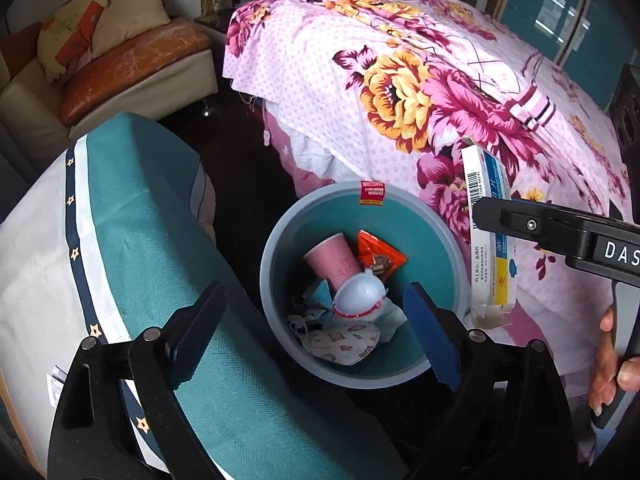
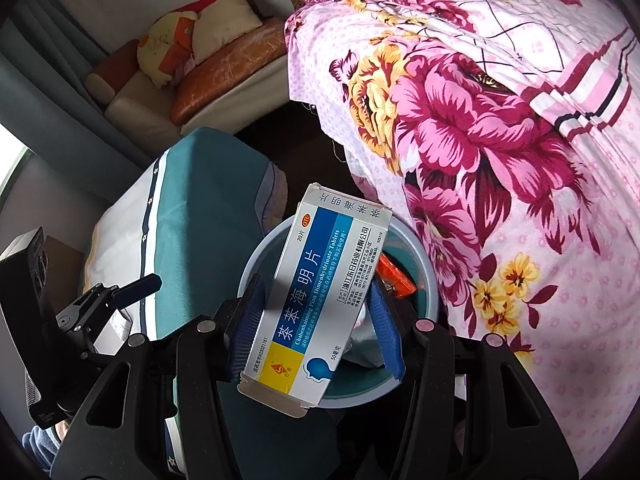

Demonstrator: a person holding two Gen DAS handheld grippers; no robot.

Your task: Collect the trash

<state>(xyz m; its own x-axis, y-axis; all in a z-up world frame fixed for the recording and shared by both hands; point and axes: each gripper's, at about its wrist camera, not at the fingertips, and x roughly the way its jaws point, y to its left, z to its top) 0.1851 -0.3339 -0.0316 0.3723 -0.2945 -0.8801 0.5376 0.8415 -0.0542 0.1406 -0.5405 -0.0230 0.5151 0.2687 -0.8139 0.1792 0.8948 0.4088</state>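
Note:
A round grey-blue trash bin (image 1: 267, 264) stands on the dark floor between the bed and a teal-covered piece of furniture. Inside lie a pink paper cup (image 1: 334, 256), an orange wrapper (image 1: 380, 256), a pale blue mask (image 1: 358, 294) and a patterned mask (image 1: 344, 340). My left gripper (image 1: 316, 332) is open and empty, hovering over the bin's near rim. My right gripper (image 2: 316, 328) is shut on a white and blue medicine box (image 2: 320, 288), held tilted above the bin (image 2: 264, 244). In the left wrist view the medicine box (image 1: 488, 240) hangs upright over the bin's right rim.
A bed with a pink floral cover (image 1: 400, 80) crowds the bin from the right. The teal and white covered furniture (image 1: 140, 240) borders it on the left. A sofa with cushions (image 1: 120, 60) stands at the back left. A person's hand (image 1: 612, 360) holds the right gripper's handle.

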